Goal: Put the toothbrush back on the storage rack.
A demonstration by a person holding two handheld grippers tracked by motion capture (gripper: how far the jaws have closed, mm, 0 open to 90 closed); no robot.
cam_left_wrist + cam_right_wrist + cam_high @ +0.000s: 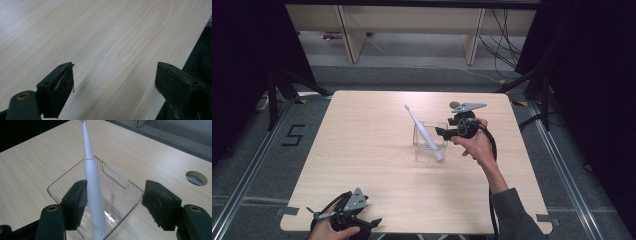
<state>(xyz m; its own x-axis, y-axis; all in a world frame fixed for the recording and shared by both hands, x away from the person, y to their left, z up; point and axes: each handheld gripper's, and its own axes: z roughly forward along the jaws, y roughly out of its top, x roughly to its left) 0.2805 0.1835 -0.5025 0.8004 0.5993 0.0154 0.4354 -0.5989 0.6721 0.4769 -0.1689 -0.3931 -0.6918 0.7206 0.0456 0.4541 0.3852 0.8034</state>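
Right tool (443, 131) beside toothbrush (423, 132), leaning up-left.

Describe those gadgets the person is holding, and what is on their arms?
Each hand grips a black tool: the left gripper and right gripper both end in two chunky black jaws with brass-ringed holes, carry a grey three-cornered plate on top, and trail a black cable. The right arm wears a grey sleeve.
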